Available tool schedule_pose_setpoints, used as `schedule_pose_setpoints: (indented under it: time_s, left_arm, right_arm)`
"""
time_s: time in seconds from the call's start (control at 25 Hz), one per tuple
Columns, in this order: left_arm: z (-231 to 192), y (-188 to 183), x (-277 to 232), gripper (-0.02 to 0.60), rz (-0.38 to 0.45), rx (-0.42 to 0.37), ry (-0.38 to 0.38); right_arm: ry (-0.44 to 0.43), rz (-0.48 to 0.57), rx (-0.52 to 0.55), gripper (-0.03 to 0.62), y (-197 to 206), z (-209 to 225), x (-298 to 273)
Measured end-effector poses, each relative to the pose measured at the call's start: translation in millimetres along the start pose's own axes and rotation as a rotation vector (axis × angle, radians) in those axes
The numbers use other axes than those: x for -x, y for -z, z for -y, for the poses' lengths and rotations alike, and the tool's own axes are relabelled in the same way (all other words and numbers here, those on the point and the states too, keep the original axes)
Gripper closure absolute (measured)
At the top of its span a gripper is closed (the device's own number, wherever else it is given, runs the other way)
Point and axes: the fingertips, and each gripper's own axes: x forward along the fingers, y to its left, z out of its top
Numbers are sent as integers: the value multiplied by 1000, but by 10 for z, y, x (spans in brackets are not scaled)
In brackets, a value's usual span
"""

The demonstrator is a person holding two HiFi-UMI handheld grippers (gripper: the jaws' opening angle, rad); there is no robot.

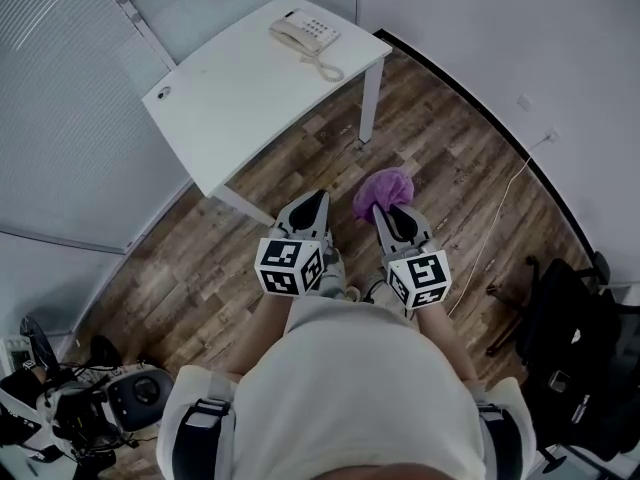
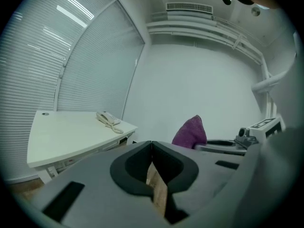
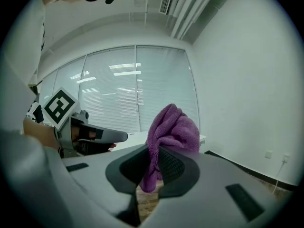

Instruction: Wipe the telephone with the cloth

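A cream corded telephone (image 1: 305,35) sits at the far corner of a white table (image 1: 240,98); the left gripper view shows the telephone (image 2: 108,119) small and well ahead to the left. My right gripper (image 1: 383,208) is shut on a purple cloth (image 1: 383,190), which bunches up past the jaw tips; the right gripper view shows the cloth (image 3: 170,132) pinched between the dark pads. My left gripper (image 1: 317,200) is shut with nothing in it, jaws meeting at the tip (image 2: 151,142). Both grippers hang over the wood floor, well short of the table.
A white wall with a dark skirting runs along the right, with a cable (image 1: 500,208) down to the floor. A black office chair (image 1: 575,338) stands at right. Equipment and cables (image 1: 80,398) lie at lower left. Window blinds (image 1: 60,108) line the left side.
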Motion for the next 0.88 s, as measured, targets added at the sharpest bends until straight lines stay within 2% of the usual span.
schedule_pose_setpoints:
  time_s: [0.28,0.48,0.68,0.88]
  left_arm:
    - [-59,-66,-234,560,1,1,15]
    - [-168,-161,-543,560,3,0,34]
    - [-349,-328,-884,560,13,10,53]
    - [-618,-537,-1208,560,12,12,58]
  right_arm:
    - [30,-14,-9,549,-14,213,-190]
    - [39,-24,32,548,-103,398,-397]
    - [50,-21,37,548,-253,630,-717]
    - [24,-39,64,548,-431,764,-1146]
